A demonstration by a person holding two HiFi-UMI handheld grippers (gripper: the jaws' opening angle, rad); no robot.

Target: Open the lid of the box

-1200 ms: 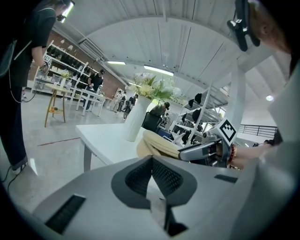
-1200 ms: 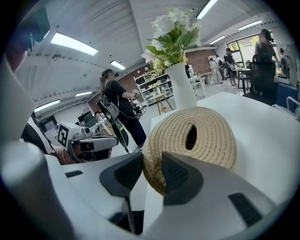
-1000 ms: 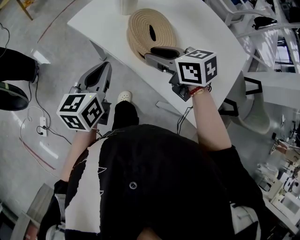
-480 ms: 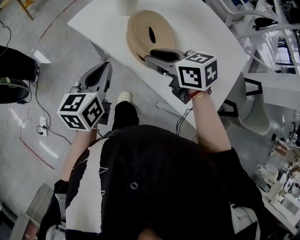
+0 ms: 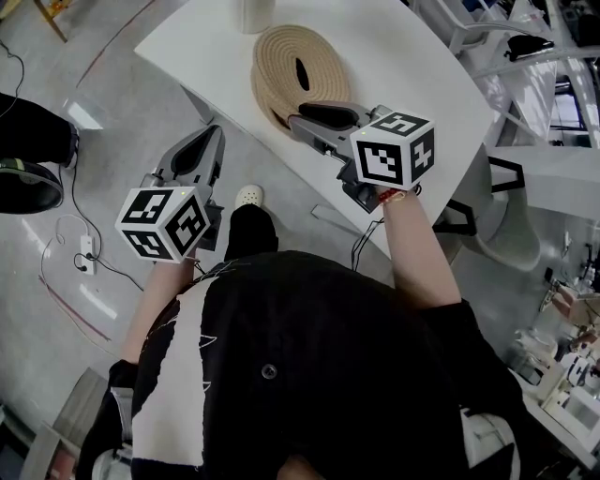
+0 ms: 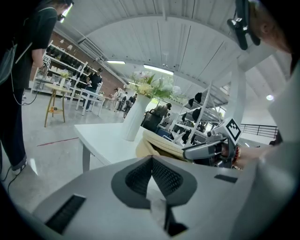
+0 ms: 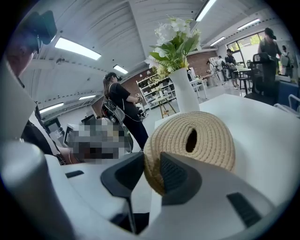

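Where the white table (image 5: 403, 56) comes to its near edge, the round tan woven-rope box (image 5: 281, 66) lies flat. It has a dark oval slot in its top, and its rim sits close to that edge. The right tongs (image 5: 292, 117) reach in from over the edge. Their jaws have just been closing and are clamped on the box's near rim, which fills the gap between the pads. Just behind the box stands a tall white vase (image 5: 255, 11). To the right the tabletop runs wide and open. The left tongs (image 5: 208, 136) hang off the table over the grey floor (image 5: 112, 131), jaws together on nothing, well apart from the box.
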